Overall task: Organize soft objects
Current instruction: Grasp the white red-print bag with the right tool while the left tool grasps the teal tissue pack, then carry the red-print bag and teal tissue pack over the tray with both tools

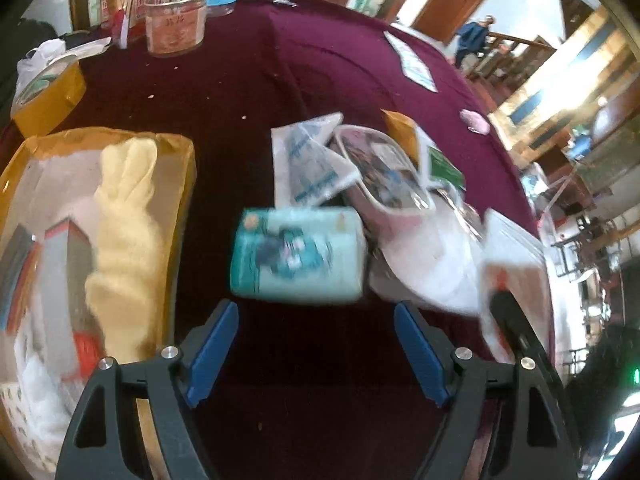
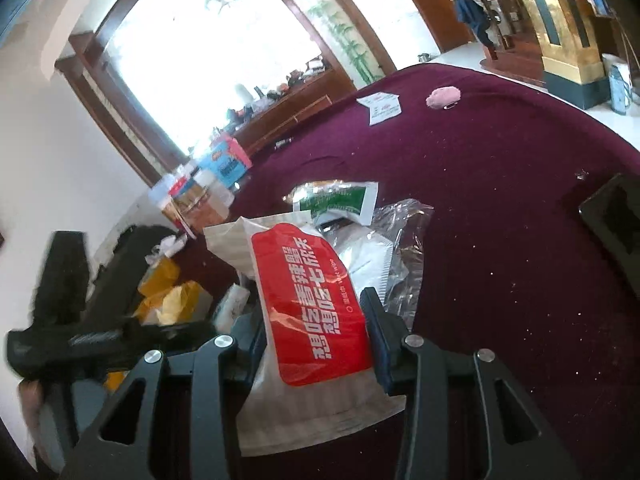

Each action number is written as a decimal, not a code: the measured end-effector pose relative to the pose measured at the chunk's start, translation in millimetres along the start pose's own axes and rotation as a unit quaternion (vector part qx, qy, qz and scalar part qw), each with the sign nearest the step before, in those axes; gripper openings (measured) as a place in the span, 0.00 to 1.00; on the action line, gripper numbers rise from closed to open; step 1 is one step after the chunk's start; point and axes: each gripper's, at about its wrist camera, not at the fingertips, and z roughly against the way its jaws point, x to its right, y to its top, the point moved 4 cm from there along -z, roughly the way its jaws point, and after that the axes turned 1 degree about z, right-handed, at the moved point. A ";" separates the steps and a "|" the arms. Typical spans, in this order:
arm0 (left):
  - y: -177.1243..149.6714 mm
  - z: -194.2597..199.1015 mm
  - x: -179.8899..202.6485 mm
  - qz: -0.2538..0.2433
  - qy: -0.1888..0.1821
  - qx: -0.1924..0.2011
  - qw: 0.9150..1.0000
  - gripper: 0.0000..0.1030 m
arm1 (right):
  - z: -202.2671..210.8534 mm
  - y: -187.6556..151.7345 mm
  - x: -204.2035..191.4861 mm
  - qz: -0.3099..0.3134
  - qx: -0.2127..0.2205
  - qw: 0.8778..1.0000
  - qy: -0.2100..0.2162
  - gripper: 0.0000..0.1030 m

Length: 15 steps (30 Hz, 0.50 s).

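Note:
My left gripper (image 1: pixel 316 312) is open and hangs just short of a teal tissue pack (image 1: pixel 298 254) lying on the maroon tablecloth (image 1: pixel 256 80). Behind the pack is a pile: a white printed sachet (image 1: pixel 308 168), a pink pouch (image 1: pixel 384 184) and a green-and-white sachet (image 2: pixel 340 200). An open yellow box (image 1: pixel 176 152) at the left holds a pale yellow plush (image 1: pixel 124 232) and other soft items. My right gripper (image 2: pixel 316 312) is shut on a white wet-wipe packet with a red label (image 2: pixel 316 280), and its blue pads press both sides of the packet. A clear plastic bag (image 2: pixel 404 248) lies behind it.
Jars and snack tubs (image 1: pixel 176 20) stand at the table's far edge, with a smaller yellow box (image 1: pixel 48 96) at the left. A pink puff (image 2: pixel 443 96) and a white card (image 2: pixel 380 108) lie far out on the cloth. A black object (image 2: pixel 616 220) sits at the right.

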 end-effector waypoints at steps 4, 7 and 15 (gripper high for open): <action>22.9 -16.7 -0.8 0.011 0.014 -0.008 1.000 0.88 | -5.7 0.4 8.0 -0.023 -0.019 0.999 0.022 0.41; 40.0 -34.1 -6.6 0.037 0.028 -0.016 0.999 0.90 | -4.7 -0.2 7.8 -0.022 -0.020 0.999 0.030 0.41; 11.5 -36.4 4.6 -0.038 0.082 -0.015 0.996 0.68 | -0.7 -2.6 0.6 -0.003 -0.011 1.000 0.028 0.41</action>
